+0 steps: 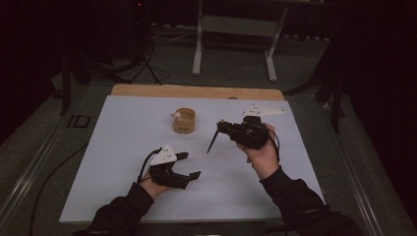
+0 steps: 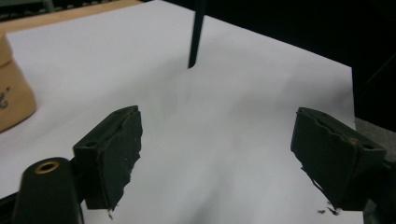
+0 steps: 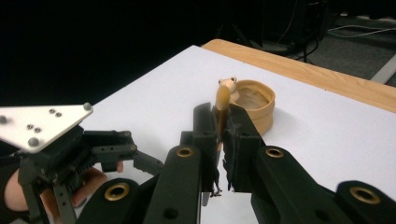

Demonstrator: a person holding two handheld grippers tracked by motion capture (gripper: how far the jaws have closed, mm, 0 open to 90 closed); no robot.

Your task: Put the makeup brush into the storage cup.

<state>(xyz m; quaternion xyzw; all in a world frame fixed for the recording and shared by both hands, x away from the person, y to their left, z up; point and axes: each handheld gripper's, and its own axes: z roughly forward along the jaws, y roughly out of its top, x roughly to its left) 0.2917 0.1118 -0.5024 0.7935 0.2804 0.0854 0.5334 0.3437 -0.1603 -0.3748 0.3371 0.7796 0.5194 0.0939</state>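
Pinching a slim pen-like stick (image 3: pixel 222 103) between its closed jaws, our right tool (image 3: pixel 219 140) holds the thing we are working with. In the right gripper view its tan upper end rises above the jaws and is topped by a small pale figure; in the high view a dark pointed end (image 1: pixel 212 142) slants down and to our left, its tip at or just above the white sheet (image 1: pixel 123 162). We cannot tell whether it touches. We judge the grip sits mid-shaft so that the point stays free to be aimed.

Just beyond the stick stands a low round tan holder (image 1: pixel 184 120), upright and open at the top, and we take it as the likely place for the stick, which is apart from it for now.

Our left tool (image 1: pixel 189 165) hovers nearer to us with its jaws spread wide and nothing between them; it looks along the sheet toward the dark tip (image 2: pixel 195 42), apparently kept ready to steady or take over.

The sheet covers the wooden surface (image 1: pixel 196 91), leaving a strip bare at the far edge.
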